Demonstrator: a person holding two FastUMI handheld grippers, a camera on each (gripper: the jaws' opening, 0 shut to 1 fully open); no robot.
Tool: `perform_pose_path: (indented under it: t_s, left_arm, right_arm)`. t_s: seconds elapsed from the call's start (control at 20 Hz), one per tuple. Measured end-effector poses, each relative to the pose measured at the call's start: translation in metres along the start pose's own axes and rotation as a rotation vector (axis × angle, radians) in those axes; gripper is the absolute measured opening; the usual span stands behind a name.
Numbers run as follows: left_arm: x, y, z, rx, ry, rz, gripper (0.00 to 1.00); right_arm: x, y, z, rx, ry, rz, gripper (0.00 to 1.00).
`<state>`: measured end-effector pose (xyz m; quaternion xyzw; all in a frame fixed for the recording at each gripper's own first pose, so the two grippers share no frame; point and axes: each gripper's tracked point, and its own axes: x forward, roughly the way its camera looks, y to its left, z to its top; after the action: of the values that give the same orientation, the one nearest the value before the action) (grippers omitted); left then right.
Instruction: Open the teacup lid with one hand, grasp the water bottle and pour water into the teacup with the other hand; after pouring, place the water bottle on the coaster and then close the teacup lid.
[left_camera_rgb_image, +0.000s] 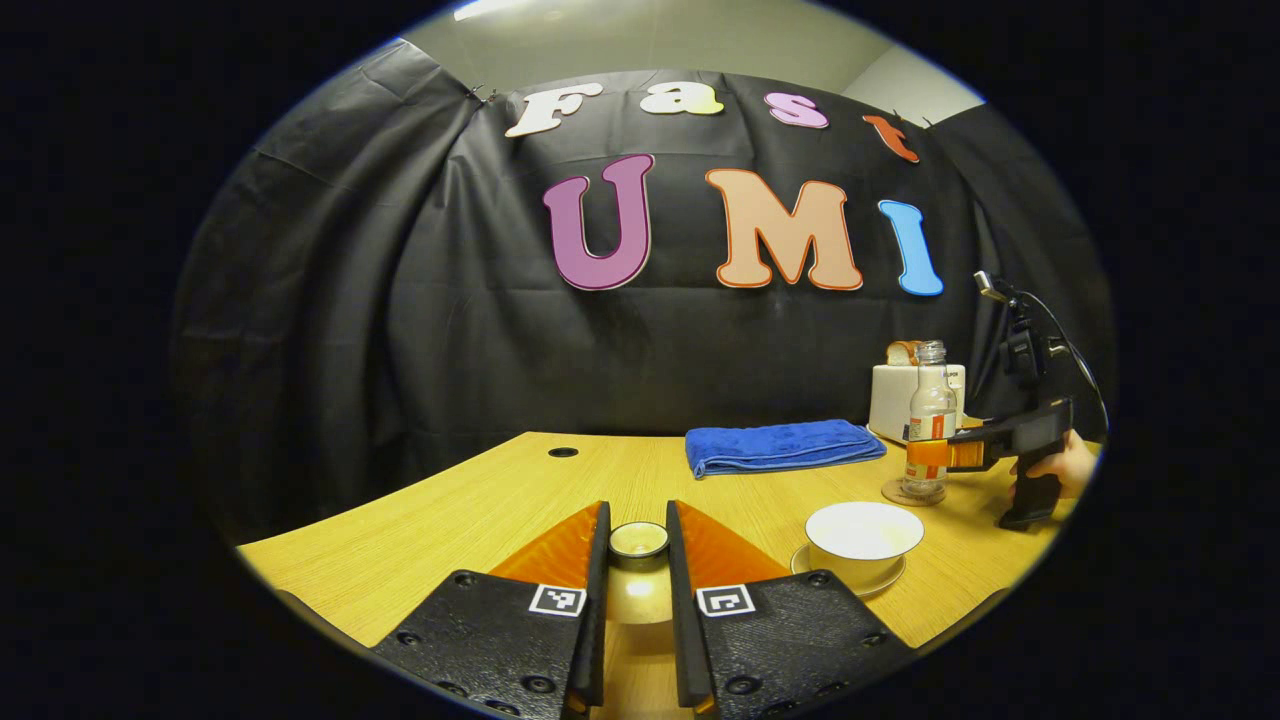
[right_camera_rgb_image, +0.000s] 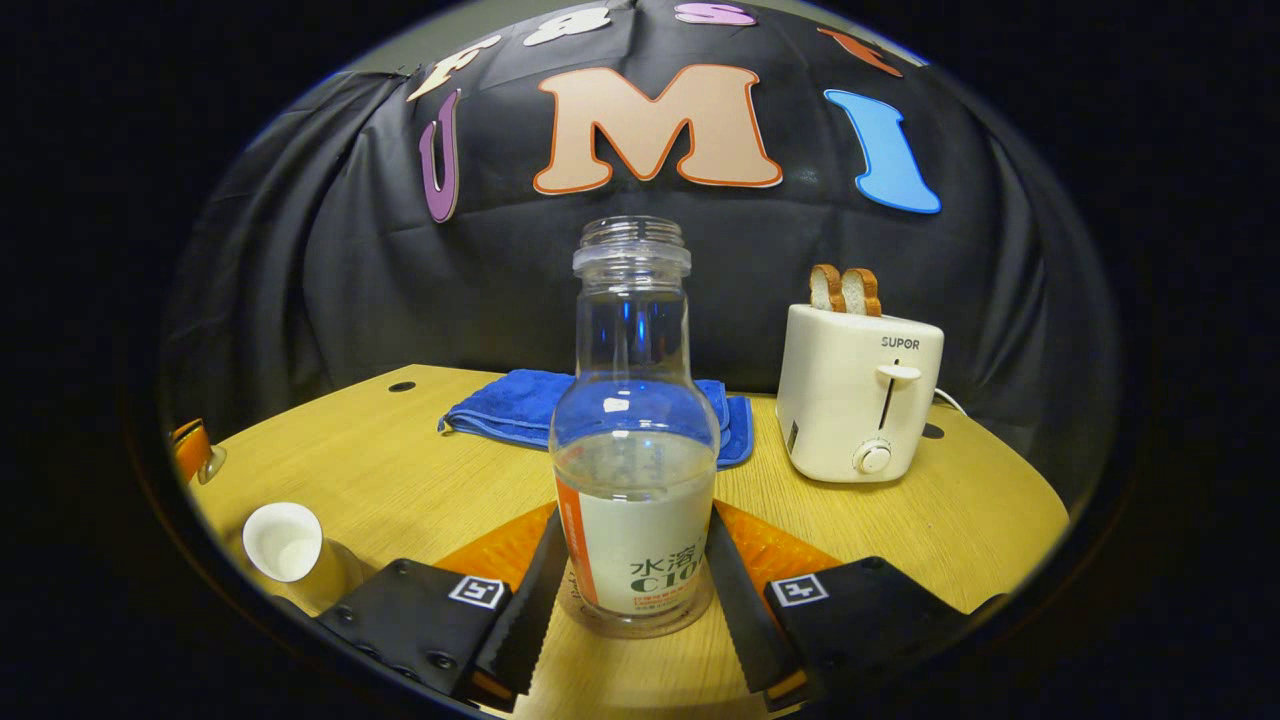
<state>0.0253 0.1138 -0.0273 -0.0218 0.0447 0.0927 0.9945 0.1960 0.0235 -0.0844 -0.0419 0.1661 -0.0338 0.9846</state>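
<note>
My left gripper (left_camera_rgb_image: 638, 556) is shut on the knob of the teacup lid (left_camera_rgb_image: 638, 592) and holds it above the table's near edge. To its right the white teacup (left_camera_rgb_image: 863, 530) stands uncovered on its saucer (left_camera_rgb_image: 880, 582). The capless water bottle (left_camera_rgb_image: 930, 420), partly filled, stands upright on the round coaster (left_camera_rgb_image: 893, 494) behind the cup. In the right gripper view my right gripper (right_camera_rgb_image: 635, 585) has both fingers pressed on the labelled lower part of the water bottle (right_camera_rgb_image: 633, 470). The teacup (right_camera_rgb_image: 283, 540) sits low at the left there, and the left gripper (right_camera_rgb_image: 190, 448) is at the far left edge.
A folded blue towel (left_camera_rgb_image: 780, 445) lies at the back of the wooden table (left_camera_rgb_image: 480, 510). A white toaster (right_camera_rgb_image: 860, 400) holding two bread slices stands right of the bottle. A hand (left_camera_rgb_image: 1070, 465) holds the right gripper's handle. A cable hole (left_camera_rgb_image: 563, 452) is at the back left.
</note>
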Motion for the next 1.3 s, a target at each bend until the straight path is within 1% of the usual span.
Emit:
perform_pose_path:
  t_s: [0.45, 0.65, 0.8, 0.85, 0.95, 1.1, 1.15, 1.2, 1.3]
  left_arm:
    - [0.003, 0.000, -0.001, 0.000, -0.001, 0.003, 0.25]
    - [0.003, 0.000, -0.001, 0.000, -0.001, 0.005, 0.25]
    - [0.003, 0.001, -0.001, 0.000, -0.001, 0.006, 0.26]
    - [0.002, 0.001, -0.001, 0.001, -0.001, 0.006, 0.26]
    - [0.002, 0.000, -0.001, 0.001, -0.001, 0.007, 0.26]
    - [0.000, -0.001, -0.001, 0.000, -0.002, 0.004, 0.25]
    - [0.001, -0.001, -0.001, 0.000, -0.001, 0.002, 0.25]
    - [0.000, -0.002, 0.000, -0.001, -0.002, 0.001, 0.25]
    - [-0.001, -0.003, -0.001, 0.000, -0.004, -0.005, 0.26]
  right_arm:
    - [0.005, 0.000, -0.003, 0.022, 0.000, 0.004, 0.82]
    - [0.005, 0.000, -0.003, 0.016, 0.000, 0.000, 0.81]
    - [0.003, 0.000, -0.007, 0.023, 0.019, 0.006, 0.84]
    - [0.002, 0.001, -0.008, 0.018, 0.023, 0.008, 0.84]
    - [0.000, 0.001, -0.010, 0.013, 0.034, 0.011, 0.81]
    - [-0.004, 0.002, -0.012, 0.017, 0.040, 0.014, 0.91]
    - [-0.007, 0.002, -0.012, 0.016, 0.036, 0.017, 0.88]
    - [-0.010, 0.002, -0.011, 0.014, 0.033, 0.020, 0.87]
    - [-0.018, 0.000, -0.011, 0.017, 0.020, 0.022, 0.90]
